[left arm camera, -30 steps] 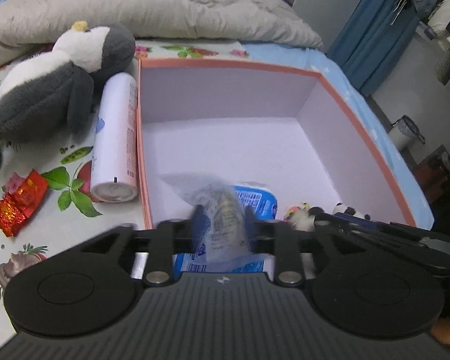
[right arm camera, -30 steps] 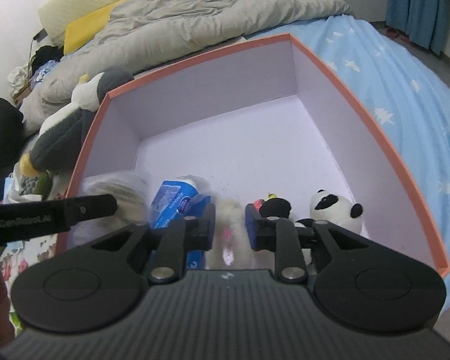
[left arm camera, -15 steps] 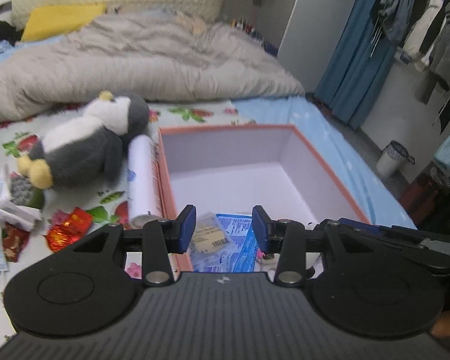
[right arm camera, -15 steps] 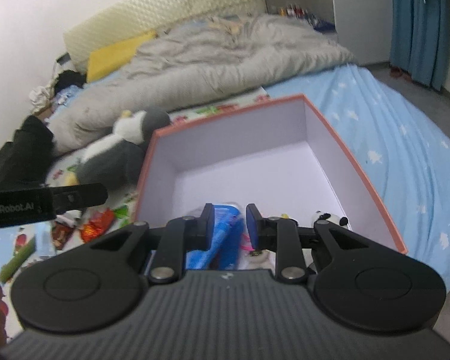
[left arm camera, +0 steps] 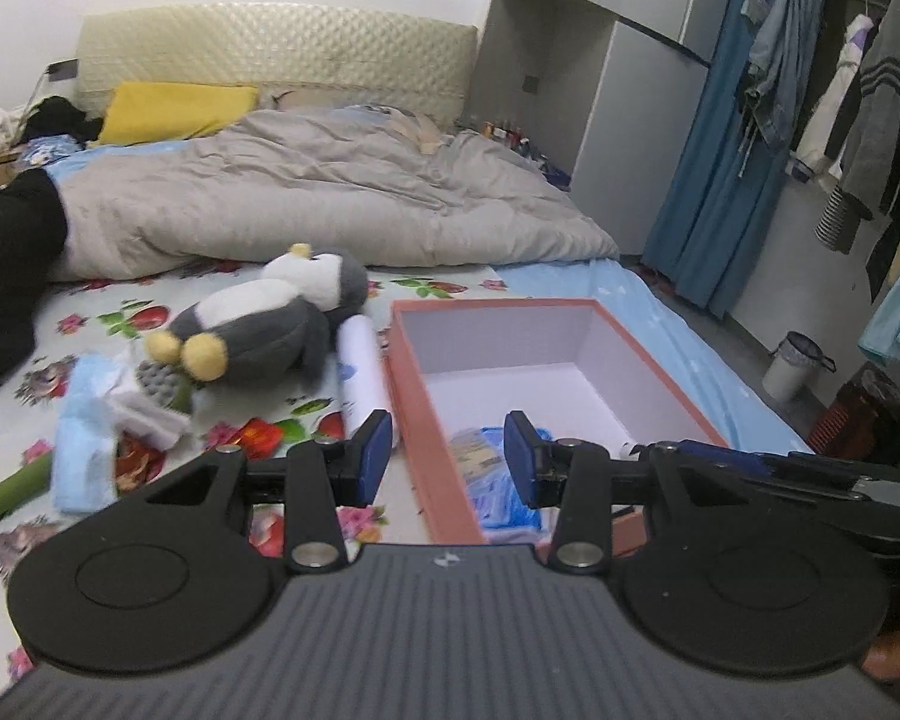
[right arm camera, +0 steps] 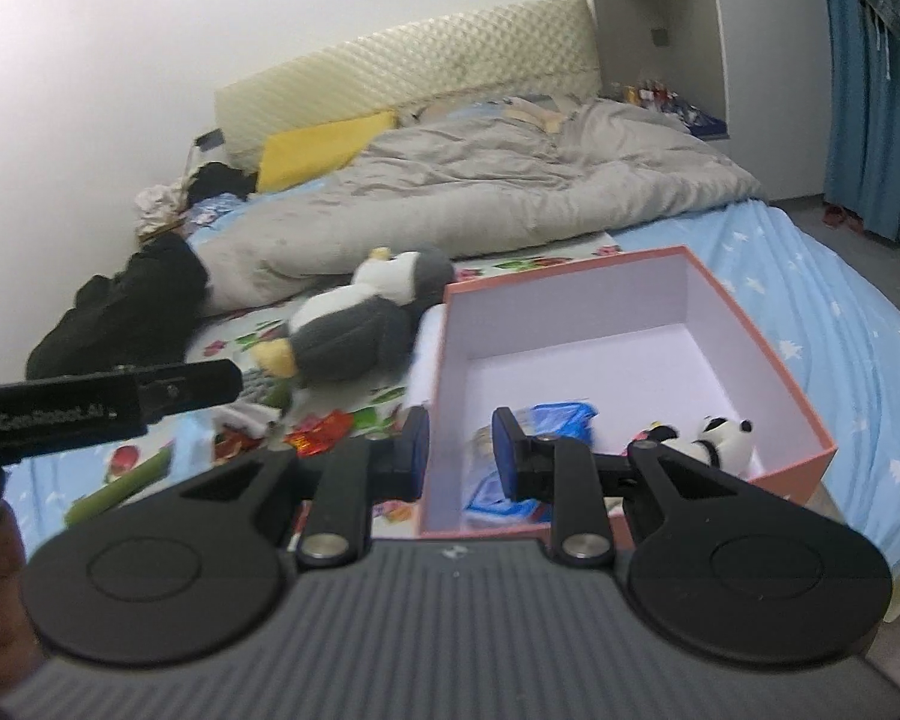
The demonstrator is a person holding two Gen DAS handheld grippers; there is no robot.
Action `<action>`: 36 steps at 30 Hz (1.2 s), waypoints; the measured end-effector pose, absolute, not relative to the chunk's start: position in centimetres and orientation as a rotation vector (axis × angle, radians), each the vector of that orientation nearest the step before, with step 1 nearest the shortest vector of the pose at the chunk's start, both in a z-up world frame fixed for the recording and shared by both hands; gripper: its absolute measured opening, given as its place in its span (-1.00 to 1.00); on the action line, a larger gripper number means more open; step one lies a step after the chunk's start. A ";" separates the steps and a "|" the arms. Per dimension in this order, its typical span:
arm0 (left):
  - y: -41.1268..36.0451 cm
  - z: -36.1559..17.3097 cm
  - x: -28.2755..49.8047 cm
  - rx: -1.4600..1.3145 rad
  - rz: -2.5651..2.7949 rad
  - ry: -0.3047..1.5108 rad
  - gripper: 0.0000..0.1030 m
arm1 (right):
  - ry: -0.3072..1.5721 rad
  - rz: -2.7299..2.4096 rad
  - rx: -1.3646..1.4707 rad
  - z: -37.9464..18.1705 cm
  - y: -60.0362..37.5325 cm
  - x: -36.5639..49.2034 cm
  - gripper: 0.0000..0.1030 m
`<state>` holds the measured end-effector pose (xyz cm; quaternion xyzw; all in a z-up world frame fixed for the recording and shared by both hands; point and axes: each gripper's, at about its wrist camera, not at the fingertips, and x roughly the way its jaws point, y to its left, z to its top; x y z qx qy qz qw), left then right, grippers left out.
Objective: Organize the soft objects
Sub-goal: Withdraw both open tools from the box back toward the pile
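1. Black left gripper (left arm camera: 444,456) and right gripper (right arm camera: 461,450) both hang released, nothing between their fingers.
2. Just beyond, the pink box (left arm camera: 432,438) already holds a blue packet (right arm camera: 561,417) and panda toy (right arm camera: 717,435).
3. Farther left lies the penguin plush (left arm camera: 264,324), probably next; it needs a wide, two-handed grasp.

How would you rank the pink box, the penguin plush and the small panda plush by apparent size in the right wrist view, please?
1. Pink box
2. Penguin plush, though it lies farther away
3. Panda plush

Left claw (left arm camera: 444,455) and right claw (right arm camera: 460,450) both empty, jaws apart, angled downward.
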<state>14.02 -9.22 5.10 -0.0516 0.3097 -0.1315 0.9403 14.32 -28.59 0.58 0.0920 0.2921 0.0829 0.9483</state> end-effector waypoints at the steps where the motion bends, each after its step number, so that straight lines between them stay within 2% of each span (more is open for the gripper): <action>1: -8.5 5.0 13.1 -0.110 -0.259 0.627 -0.09 | 0.594 0.179 0.188 0.5 -28.1 13.7 -0.47; 19: 0.4 -0.1 3.3 -0.182 -0.102 0.608 -0.09 | 0.616 0.328 0.147 -3.9 -20.4 6.9 -0.47; 36: 4.4 -5.3 2.0 -0.218 -0.009 0.640 -0.08 | 0.633 0.402 0.106 -8.1 -16.6 6.8 -0.47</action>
